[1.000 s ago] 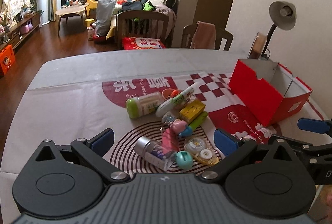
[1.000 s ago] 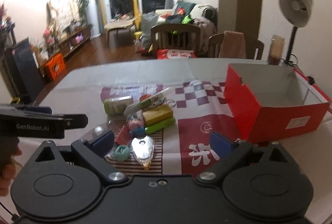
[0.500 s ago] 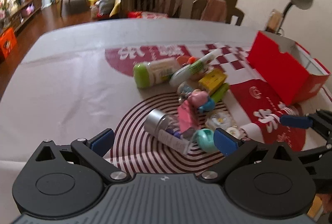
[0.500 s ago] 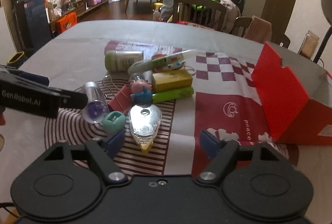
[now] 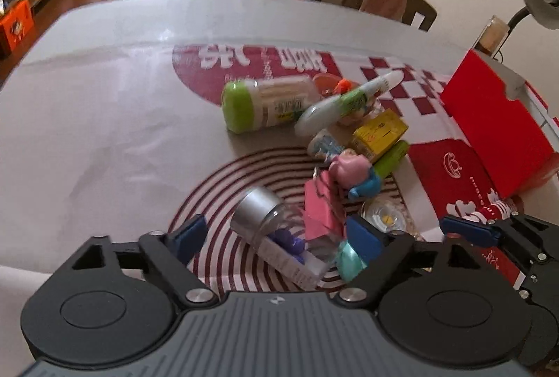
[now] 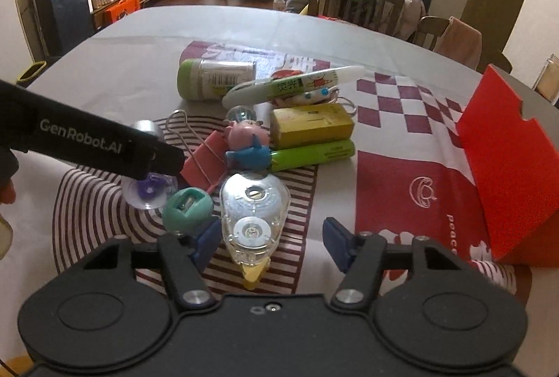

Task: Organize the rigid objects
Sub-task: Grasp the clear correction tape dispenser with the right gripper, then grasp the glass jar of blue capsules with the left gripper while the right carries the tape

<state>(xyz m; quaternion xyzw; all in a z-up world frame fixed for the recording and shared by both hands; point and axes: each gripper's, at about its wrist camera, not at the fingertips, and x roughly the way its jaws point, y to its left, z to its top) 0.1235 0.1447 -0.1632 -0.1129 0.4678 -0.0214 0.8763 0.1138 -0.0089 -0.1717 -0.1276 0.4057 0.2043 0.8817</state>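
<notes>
Both grippers hang low over the pile of small things in the middle of the table (image 5: 104, 132), and each has picked a target. The left gripper (image 5: 279, 237) straddles a clear plastic bottle (image 5: 279, 234) lying on its side, silver cap toward the far end, something purple inside; its jaws have just been closing but daylight shows on both sides, so the pads are not pressing yet. That bottle looks light, hard and slick, and being round it will likely roll if nudged, so I'd take it square across the barrel, not on the cap. The right gripper (image 6: 270, 242) frames the transparent correction-tape dispenser (image 6: 253, 213), yellow tip pointing back at the camera; those jaws have just been closing too, the left pad near its flank, the right pad apart from it, nothing clamped. It looks a flat, stiff, smooth shell, probably very light, and the broad middle by the two reels seems the safest place to pinch, since the narrow tip could squirt out. Crowding is the catch: a teal pencil sharpener (image 6: 187, 209) sits just beside the dispenser, and a pink binder clip (image 6: 206, 164) leans by the bottle with a little pig figure (image 6: 246, 136) above it. The open red cardboard box (image 6: 506, 167) waits on the right, the likely destination.
</notes>
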